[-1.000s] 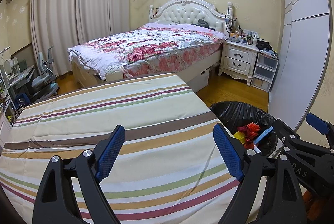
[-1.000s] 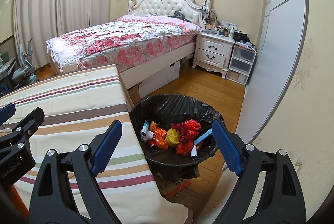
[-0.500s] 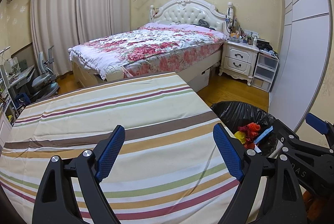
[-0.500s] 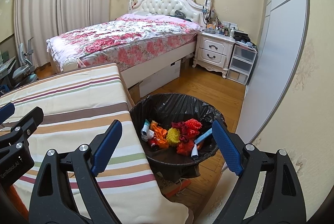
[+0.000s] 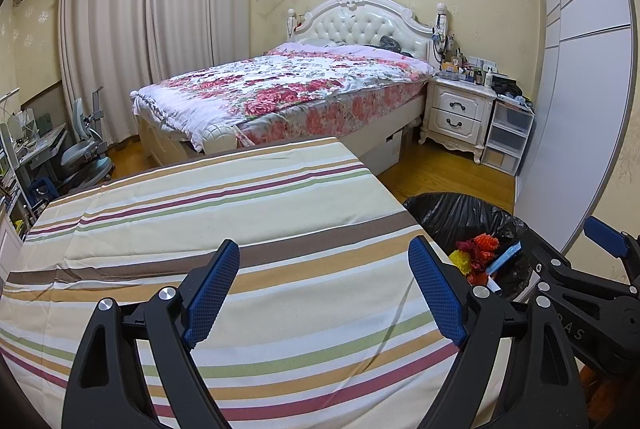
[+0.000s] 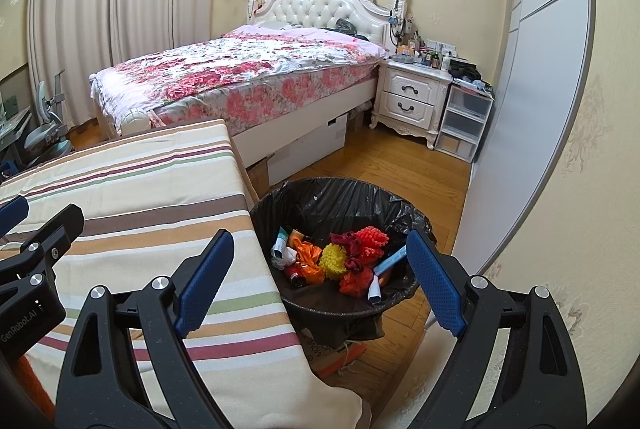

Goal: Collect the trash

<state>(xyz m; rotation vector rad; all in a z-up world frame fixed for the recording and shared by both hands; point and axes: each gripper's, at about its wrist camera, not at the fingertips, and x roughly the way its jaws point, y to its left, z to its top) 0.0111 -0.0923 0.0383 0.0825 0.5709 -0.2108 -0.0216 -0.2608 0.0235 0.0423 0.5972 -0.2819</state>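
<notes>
A bin lined with a black bag stands on the floor right of the striped table. Inside lies colourful trash: red, yellow and orange pieces, tubes and wrappers. My right gripper hovers open over the table's right edge and the bin, nothing between its blue pads. My left gripper hangs open above the striped tablecloth, holding nothing. The left wrist view also catches the bin and the right gripper's body at the right edge. No trash shows on the cloth.
A floral bed stands beyond the table, with a white nightstand and plastic drawers to its right. A wardrobe lines the right wall. A desk chair sits far left. Cardboard lies under the bin.
</notes>
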